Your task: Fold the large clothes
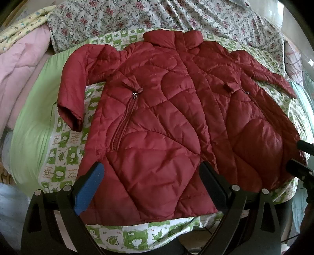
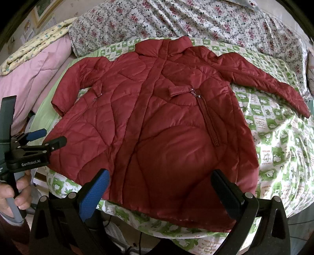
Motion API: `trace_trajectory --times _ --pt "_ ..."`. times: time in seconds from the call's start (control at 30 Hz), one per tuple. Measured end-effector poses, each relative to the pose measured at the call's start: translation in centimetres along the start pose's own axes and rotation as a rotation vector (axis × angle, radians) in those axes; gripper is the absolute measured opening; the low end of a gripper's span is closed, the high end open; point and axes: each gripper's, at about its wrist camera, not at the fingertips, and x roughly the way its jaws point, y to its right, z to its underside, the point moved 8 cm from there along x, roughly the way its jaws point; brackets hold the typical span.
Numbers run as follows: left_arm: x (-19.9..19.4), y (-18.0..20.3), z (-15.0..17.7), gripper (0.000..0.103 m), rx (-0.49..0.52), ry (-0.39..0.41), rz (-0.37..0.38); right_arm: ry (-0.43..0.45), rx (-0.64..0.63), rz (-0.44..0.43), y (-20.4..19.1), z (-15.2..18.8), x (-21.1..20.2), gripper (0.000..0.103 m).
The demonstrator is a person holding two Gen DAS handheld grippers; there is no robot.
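A dark red quilted jacket (image 1: 166,121) lies flat, front up, on a green and white patterned sheet (image 1: 64,153), collar far, hem near. Its left sleeve (image 1: 72,86) bends down beside the body; its right sleeve (image 2: 266,82) stretches out to the right. My left gripper (image 1: 151,184) is open and empty, hovering above the hem on the left half. My right gripper (image 2: 161,188) is open and empty above the hem on the right half. The jacket fills the right wrist view (image 2: 157,125) too. The left gripper (image 2: 47,139) shows at the left edge there, open.
A floral quilt (image 1: 157,17) is bunched behind the collar. A pink duvet (image 1: 21,64) and a yellow patterned blanket (image 2: 39,41) lie at the far left. The bed's near edge (image 2: 176,235) runs just below the hem.
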Motion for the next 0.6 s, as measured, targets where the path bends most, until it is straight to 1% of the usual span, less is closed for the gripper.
trace_trajectory --times 0.07,0.17,0.33,0.5,0.57,0.6 --pt "0.1 0.4 0.0 0.098 0.002 -0.042 -0.001 0.0 0.0 0.0 0.0 0.1 0.1 0.103" --pt "0.1 0.4 0.0 0.098 0.001 -0.053 -0.001 -0.001 0.002 0.0 0.0 0.1 0.1 0.103" --pt "0.2 0.4 -0.7 0.098 -0.004 0.016 0.005 0.006 0.013 -0.012 0.5 -0.5 0.3 0.103" --pt "0.5 0.4 -0.9 0.098 -0.011 0.022 0.032 0.025 0.041 -0.022 1.1 -0.7 0.3 0.103" --pt "0.8 0.3 -0.9 0.098 -0.011 0.012 0.031 0.057 0.058 -0.037 1.5 -1.1 0.1 0.103" --pt "0.9 0.1 -0.9 0.098 -0.005 0.001 0.018 0.064 0.071 -0.034 2.0 -1.2 0.0 0.103"
